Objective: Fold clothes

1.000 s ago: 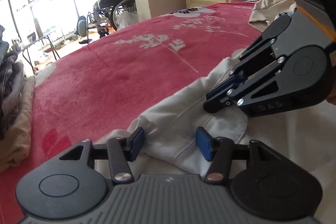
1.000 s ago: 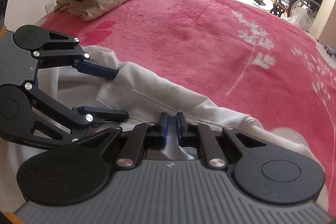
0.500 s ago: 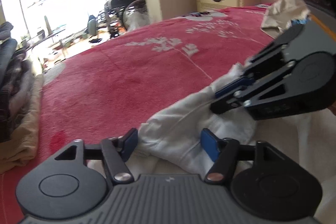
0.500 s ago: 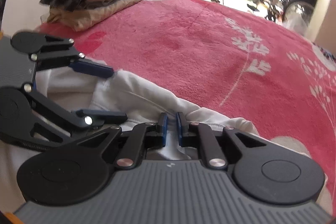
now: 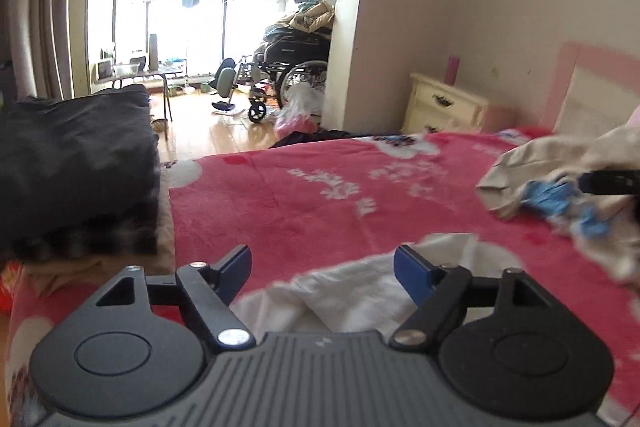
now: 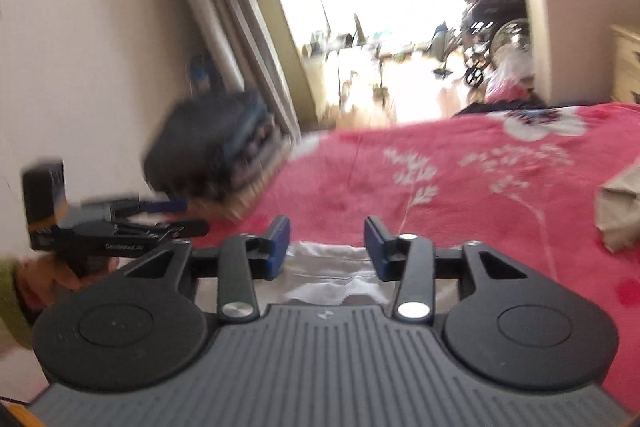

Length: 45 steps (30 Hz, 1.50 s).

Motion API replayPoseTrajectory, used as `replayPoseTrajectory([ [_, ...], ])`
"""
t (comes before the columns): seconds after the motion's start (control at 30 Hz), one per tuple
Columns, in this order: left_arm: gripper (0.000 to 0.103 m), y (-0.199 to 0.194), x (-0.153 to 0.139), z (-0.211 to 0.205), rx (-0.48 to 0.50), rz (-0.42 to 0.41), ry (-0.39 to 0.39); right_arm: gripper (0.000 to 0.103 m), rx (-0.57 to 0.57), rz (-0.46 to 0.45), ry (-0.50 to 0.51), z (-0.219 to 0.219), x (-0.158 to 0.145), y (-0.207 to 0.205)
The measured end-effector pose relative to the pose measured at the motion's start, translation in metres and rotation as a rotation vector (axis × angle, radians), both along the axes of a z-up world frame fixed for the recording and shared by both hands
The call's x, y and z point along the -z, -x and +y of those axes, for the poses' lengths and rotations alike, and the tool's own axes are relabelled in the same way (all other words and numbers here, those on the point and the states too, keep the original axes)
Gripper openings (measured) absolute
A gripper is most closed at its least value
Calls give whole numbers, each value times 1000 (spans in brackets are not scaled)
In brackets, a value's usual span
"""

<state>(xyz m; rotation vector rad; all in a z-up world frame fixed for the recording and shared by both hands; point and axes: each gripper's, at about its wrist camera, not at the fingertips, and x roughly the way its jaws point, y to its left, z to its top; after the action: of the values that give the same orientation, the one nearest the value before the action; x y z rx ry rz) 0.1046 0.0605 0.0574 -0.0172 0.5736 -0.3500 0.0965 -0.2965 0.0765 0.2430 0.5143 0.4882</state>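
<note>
The white garment [image 5: 352, 291] lies on the red blanket [image 5: 320, 211] of the bed, at its near edge, just below and ahead of both grippers. The left gripper [image 5: 322, 269] has its jaws spread wide, and they have just been opening; the cloth shows in the gap but sits lower down, and neither pad presses on it, so nothing is held. The right gripper [image 6: 326, 241] has its jaws about half open, also just opened, with the white cloth visible beneath and no grip on it.

It looks like a fold has just been laid and both tools have let go. To do this step well, lift each gripper clear straight up so no pad drags the hem and pulls the fold askew, then check that the edges lie flush before moving on. If the cloth has bunched, pinch one corner with each hand and draw it flat along the blanket.

A stack of folded dark clothes [image 5: 76, 171] sits on the bed at the far left, the likely place for the finished piece. A crumpled beige garment [image 5: 560, 183] with something blue in it lies at the right, probably next in line. Both views are blurred, so fine creases cannot be judged.
</note>
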Motion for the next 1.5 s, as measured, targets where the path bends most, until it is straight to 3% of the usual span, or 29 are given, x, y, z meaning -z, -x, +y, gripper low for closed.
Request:
replayPoseTrajectory([
  [0.13,82,61,-21,23,22,82,63,50,61,-5,-96,-42,-22,83],
  [0.23,82,103,-19,41,30,177,79,57,75,74,-138,-65,-16,135],
  [0.37,82,153,20,70,-18,378,132,62,88,265,-94,-74,25,171],
  [0.47,77,185,70,93,-81,538,192,62,107,443,-86,-77,67,176],
  [0.6,73,219,117,112,-105,627,209,62,159,629,-106,-86,124,170],
  [0.8,69,244,152,121,-101,654,194,62,185,723,-105,-97,160,169],
  [0.93,69,261,155,125,-85,621,213,61,176,782,-146,-102,176,182],
  [1.17,57,273,159,124,-52,692,270,59,91,924,-253,-98,185,196],
  [1.27,40,275,166,126,-54,765,316,52,36,995,-283,-91,191,202],
  [1.37,24,274,173,121,-58,788,305,37,10,1022,-291,-84,192,204],
  [1.43,13,273,176,117,-64,790,300,20,-3,1032,-298,-79,194,204],
  [1.5,8,271,178,115,-77,794,305,16,-12,1036,-291,-74,195,205],
])
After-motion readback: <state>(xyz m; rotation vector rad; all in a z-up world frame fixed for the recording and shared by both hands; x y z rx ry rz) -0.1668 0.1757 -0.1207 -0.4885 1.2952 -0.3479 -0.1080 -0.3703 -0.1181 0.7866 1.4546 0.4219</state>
